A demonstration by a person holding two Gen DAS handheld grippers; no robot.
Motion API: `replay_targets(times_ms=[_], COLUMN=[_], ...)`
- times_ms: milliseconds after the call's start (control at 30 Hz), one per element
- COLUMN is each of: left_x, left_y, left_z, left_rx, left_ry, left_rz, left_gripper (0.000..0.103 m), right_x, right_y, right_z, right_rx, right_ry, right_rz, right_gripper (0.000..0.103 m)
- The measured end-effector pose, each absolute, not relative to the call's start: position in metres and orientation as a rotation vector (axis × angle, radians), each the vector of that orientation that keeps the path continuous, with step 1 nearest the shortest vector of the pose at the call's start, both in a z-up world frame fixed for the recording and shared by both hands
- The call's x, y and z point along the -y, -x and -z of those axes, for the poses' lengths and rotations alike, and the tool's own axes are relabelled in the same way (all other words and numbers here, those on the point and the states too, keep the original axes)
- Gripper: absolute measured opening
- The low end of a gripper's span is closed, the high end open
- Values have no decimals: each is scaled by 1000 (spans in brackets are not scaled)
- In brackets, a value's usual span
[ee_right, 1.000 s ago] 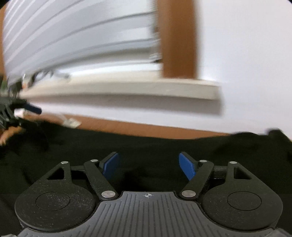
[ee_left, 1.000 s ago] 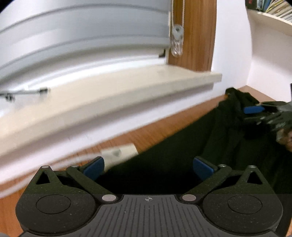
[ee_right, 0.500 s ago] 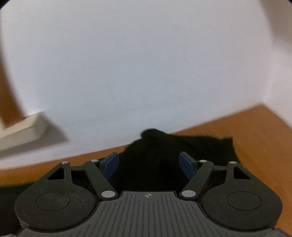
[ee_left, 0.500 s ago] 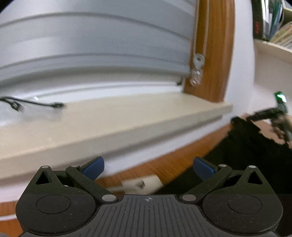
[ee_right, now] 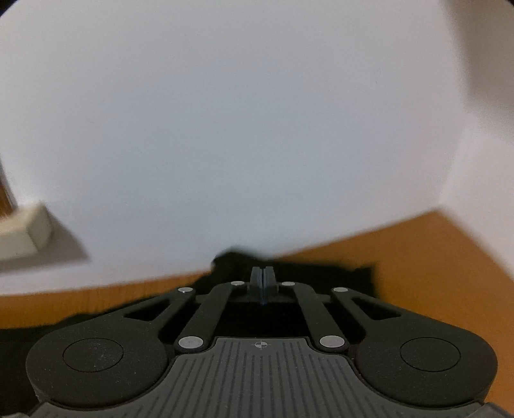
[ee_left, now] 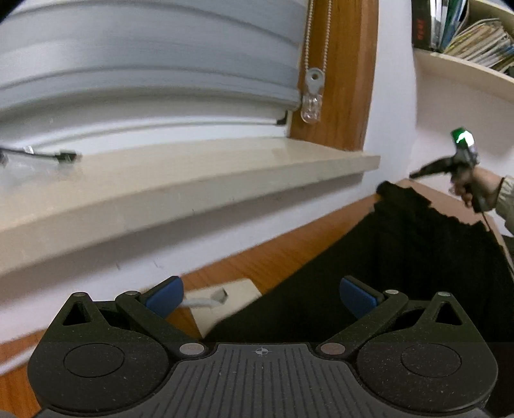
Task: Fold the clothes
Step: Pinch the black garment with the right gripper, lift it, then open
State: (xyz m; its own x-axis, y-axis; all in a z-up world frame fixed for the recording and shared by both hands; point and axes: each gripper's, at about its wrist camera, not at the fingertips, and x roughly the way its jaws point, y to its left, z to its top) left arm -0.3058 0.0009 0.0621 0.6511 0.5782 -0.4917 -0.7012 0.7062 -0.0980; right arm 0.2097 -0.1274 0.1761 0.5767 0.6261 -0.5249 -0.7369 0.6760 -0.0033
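The left gripper [ee_left: 261, 297] is held low over the near part of the wooden table [ee_left: 282, 257], pointing slightly downward toward the wall; its blue pads [ee_left: 163, 295] stand wide apart with nothing between them, so it is released. The right gripper [ee_right: 262, 279] points down at the far edge of the table near the wall; its jaws are pressed together at the edge of the black garment [ee_right: 298, 273], but whether cloth is pinched between the pads cannot be told from its own view. In the left wrist view the right gripper [ee_left: 414, 175] appears at the far right, held by a hand [ee_left: 478, 189] with a light sleeve [ee_left: 507, 199], its tip just above the far corner of the garment. The black garment [ee_left: 401, 263] lies spread flat on the table, its long axis running from the near right toward that far corner by the wall; its far edge looks ragged or rumpled. A small beige socket plate [ee_left: 221, 302] with a white cord sits on the table just left of the garment's near edge. Behind the table: white wall, a cream windowsill [ee_left: 192, 180], grey blinds [ee_left: 144, 64] with a bead chain [ee_left: 313, 48], a wooden window frame [ee_left: 340, 80], and a shelf of books [ee_left: 465, 29] at upper right. A black cable [ee_left: 41, 154] lies on the sill's left end.
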Motion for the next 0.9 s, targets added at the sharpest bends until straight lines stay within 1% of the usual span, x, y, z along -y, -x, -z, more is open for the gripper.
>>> replay_targets(times_ms=[67,133,233,300,333,433,500,667,733,767,800,833,867,900], left_x=[-4,-4,-7,-8,-8,-7,-7,-8,-9,-9,-10,-11,-11,-11], left_y=[303,304,306,305,304,302,300,298,299,299,299,299,299,299], left_z=[-59,-59,-58,-57,-57,-56,-56,-55,-54,-54,-54,-54,-54,-54], left_rx=[-483,-481,-475,-484,-490,-507,-519,-537,-539,-539,-539,-539,-538,-538], left_ry=[307,308,324,325,325,311,300,297,303,307,311,314,316,318], left_rz=[-731,-730,-724,-731,-735,-738,-739,-737,-735,-735,-734,-733,-733,-733], left_gripper=[103,103,103,103,103,103,103,103,103,103,103,103,103,103], right_x=[152,166,166,158,151,122,99,65,55,54,53,55,58,63], right_y=[-202,-199,-198,-197,-197,-199,-203,-215,-221,-224,-227,-230,-233,-233], right_z=[-199,-213,-210,-201,-193,-171,-157,-137,-129,-126,-124,-122,-120,-120], right_rx=[-469,-483,-529,-559,-576,-614,-633,-649,-652,-659,-668,-680,-692,-681], right_ry=[198,197,188,182,183,216,251,302,322,329,334,328,319,313], right_rz=[-780,-760,-782,-799,-809,-814,-805,-754,-733,-728,-724,-730,-738,-737], right_gripper=[1,2,14,49,54,59,68,75,75,73,63,48,23,13])
